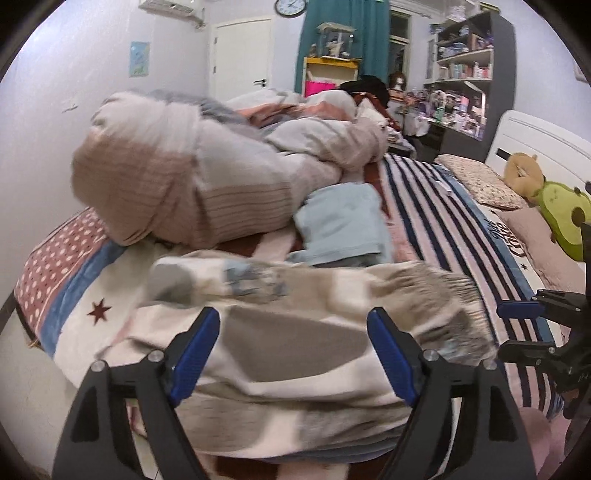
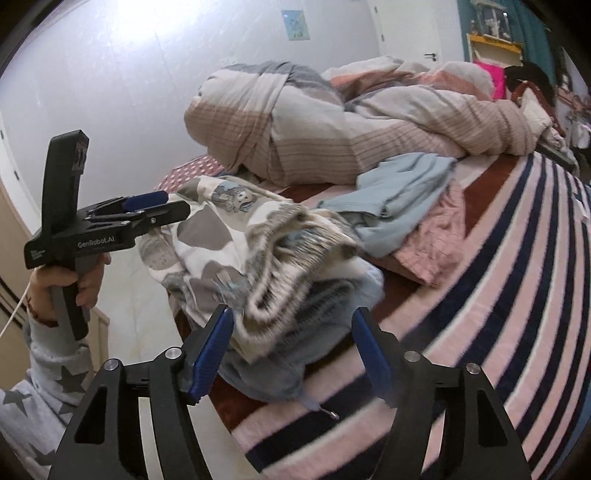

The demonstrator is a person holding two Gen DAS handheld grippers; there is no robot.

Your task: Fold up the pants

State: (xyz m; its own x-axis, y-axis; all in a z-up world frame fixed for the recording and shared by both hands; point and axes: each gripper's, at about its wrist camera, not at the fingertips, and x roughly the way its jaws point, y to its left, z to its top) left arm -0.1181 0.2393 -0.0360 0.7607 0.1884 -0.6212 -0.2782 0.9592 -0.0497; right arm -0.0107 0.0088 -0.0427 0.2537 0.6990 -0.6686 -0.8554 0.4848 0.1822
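- Pants [image 2: 229, 243], cream with grey patches and a cartoon print, lie bunched at the near edge of the bed, ribbed waistband [image 2: 288, 266] crumpled on top; blurred in both views.
- Left gripper [image 1: 293, 350]: blue-padded jaws stand wide apart, nothing pressed between them. Pants fabric spreads just below and ahead of the pads; whether it brushes them cannot be told.
- Right gripper [image 2: 293, 354]: jaws likewise apart, no grip. The bunched waistband sits between and just beyond the fingertips; contact with the left pad unclear.
- From the right wrist view, the left gripper [image 2: 147, 206] shows side-on beside the pants' far edge, held by a hand [image 2: 70, 284] in a star-print sleeve [image 2: 48, 369].
- From the left wrist view, the right gripper [image 1: 517, 325] shows at the frame's right edge.
- Just past the pants: light blue garment [image 2: 402, 188] on a pink checked cloth [image 2: 436, 240].
- Beneath all: striped blanket [image 2: 517, 295] in pink, white and navy.
- Farther back: rolled quilt [image 1: 184, 177] in pink and grey.
- Toward the headboard: green avocado plush toy [image 1: 561, 210] beside a brown one.
- Background: shelves [image 1: 465, 74], wall clock [image 1: 290, 6], teal curtain.
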